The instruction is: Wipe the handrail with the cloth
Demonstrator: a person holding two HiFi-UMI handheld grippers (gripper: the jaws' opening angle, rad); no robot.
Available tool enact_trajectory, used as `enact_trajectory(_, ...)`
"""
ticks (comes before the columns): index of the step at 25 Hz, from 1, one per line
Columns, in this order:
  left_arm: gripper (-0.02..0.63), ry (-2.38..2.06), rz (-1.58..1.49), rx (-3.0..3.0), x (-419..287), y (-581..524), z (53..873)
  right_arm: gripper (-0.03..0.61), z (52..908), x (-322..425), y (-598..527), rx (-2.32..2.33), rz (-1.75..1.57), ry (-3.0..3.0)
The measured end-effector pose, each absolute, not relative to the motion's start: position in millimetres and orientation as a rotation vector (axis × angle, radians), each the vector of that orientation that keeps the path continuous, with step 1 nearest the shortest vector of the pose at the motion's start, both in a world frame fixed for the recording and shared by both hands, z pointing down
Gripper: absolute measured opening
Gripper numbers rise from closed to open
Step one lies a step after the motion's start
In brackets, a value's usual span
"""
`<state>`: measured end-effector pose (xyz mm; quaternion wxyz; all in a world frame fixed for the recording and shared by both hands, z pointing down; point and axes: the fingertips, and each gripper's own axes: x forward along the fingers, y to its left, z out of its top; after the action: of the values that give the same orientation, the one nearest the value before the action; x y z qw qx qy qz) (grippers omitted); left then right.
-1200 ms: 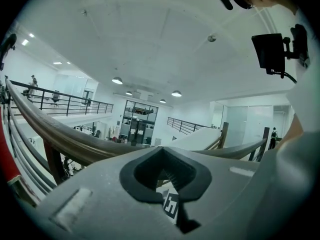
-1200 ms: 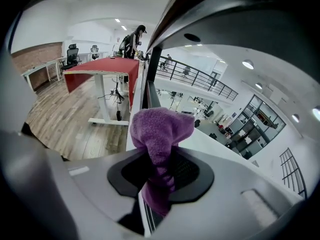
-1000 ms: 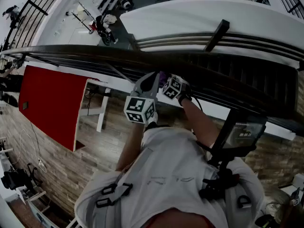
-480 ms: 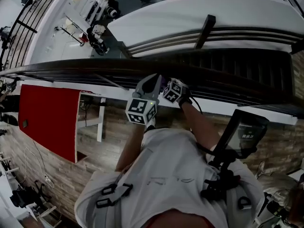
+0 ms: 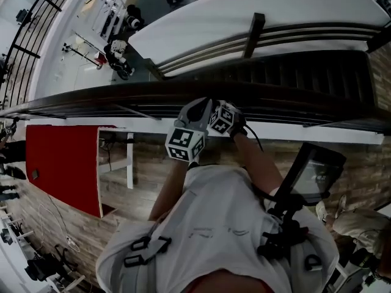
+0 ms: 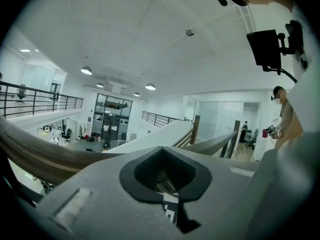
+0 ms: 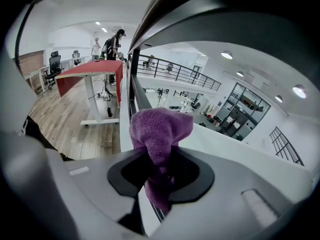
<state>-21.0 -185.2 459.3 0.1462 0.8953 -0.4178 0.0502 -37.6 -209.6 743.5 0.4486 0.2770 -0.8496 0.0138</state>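
Purple cloth was right there in the right gripper, fingers clamped tight on it, a bunched tuft poking out ahead and a tail hanging down through the opening. Cloth and gripper sat up against the dark handrail, which swept close overhead in the right gripper view.

From the head view, the handrail ran as a long dark band straight across, and both tools were up at it, side by side near the middle. The right gripper was at the rail's near edge; the cloth itself was too tucked in to make out from up there. The left gripper sat just beside it, marker cube toward the camera. In its own view the left gripper had its fingers together with nothing between them, and the handrail curved off to the left as a brown wooden bar.

Outward from there: beyond the rail, a staircase dropped away, with a lower floor far below. On the near side was wood flooring and a red counter on white legs. Two people stood at the far end of that red counter. A small dark screen rode on the person's harness.
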Motion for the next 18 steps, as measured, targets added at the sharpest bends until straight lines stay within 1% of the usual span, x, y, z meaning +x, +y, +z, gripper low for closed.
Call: enact_trajectory(18,0.000,-1.014,0.230,2.662,54,-172,466,0.097,744,39,-203,0.827,0.036,-2.040)
